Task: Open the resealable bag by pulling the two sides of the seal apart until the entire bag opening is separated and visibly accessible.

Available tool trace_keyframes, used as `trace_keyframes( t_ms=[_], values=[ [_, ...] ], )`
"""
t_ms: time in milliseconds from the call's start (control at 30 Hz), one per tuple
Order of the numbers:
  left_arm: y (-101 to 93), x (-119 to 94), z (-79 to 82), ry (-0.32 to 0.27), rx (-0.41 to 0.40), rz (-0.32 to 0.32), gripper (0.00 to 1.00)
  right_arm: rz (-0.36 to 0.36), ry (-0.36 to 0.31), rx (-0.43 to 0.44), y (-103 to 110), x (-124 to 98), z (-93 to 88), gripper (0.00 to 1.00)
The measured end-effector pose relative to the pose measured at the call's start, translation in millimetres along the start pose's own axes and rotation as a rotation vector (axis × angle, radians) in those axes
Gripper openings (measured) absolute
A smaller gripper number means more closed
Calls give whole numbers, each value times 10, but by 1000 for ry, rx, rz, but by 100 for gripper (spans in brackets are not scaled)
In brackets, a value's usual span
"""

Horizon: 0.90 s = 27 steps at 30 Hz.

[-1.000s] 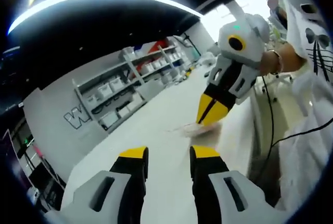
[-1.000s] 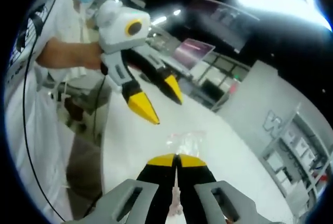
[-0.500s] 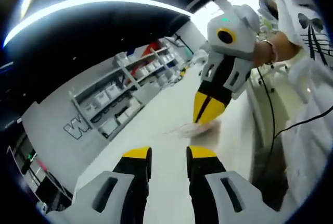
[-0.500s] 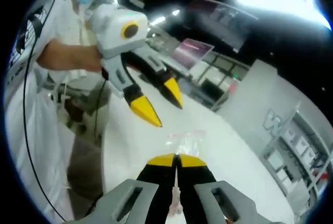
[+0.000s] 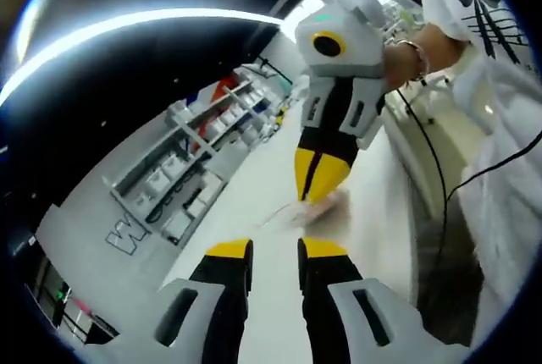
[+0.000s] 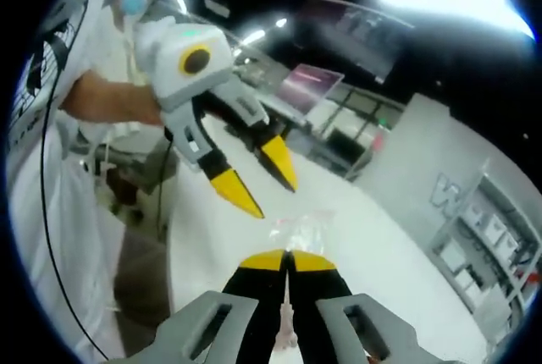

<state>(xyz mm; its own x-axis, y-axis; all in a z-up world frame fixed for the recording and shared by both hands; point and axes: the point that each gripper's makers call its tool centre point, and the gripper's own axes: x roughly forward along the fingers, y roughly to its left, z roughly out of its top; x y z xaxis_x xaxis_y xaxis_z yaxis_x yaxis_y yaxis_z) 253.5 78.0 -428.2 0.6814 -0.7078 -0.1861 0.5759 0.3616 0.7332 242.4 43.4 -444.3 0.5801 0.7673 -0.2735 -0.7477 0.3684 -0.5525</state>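
A small clear resealable bag (image 6: 301, 227) hangs over the white table (image 6: 212, 245), and my right gripper (image 6: 288, 260) is shut on its near edge. From the left gripper view, the right gripper (image 5: 316, 184) points down, its yellow tips pinched on the blurred bag (image 5: 320, 208). My left gripper (image 5: 277, 250) is open with nothing between its fingers, just short of the bag. In the right gripper view the left gripper (image 6: 264, 184) hovers open just above and to the left of the bag, not touching it.
A person in a white shirt (image 6: 47, 152) stands at the table edge, with a black cable (image 5: 440, 203) trailing down. Shelves with white bins (image 5: 182, 182) line the far wall. A monitor (image 6: 312, 86) stands at the table's far end.
The left gripper has swung a little lower and closer to the bag, still open. The right gripper stays shut on the bag.
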Motion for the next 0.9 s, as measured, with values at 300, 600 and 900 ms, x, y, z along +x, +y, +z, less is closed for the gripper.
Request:
trace_keyframes(
  t_ms=[300,600,900],
  values=[
    [9,67,98,-33,131,-11,14,6,-5,19,-8,-6,-26,0],
    [-29,149,43,6,219,-24,12,7,-7,24,-25,6,-43,0],
    [-87,192,34,33,314,-40,11,4,-8,28,-38,15,-54,0]
  ],
)
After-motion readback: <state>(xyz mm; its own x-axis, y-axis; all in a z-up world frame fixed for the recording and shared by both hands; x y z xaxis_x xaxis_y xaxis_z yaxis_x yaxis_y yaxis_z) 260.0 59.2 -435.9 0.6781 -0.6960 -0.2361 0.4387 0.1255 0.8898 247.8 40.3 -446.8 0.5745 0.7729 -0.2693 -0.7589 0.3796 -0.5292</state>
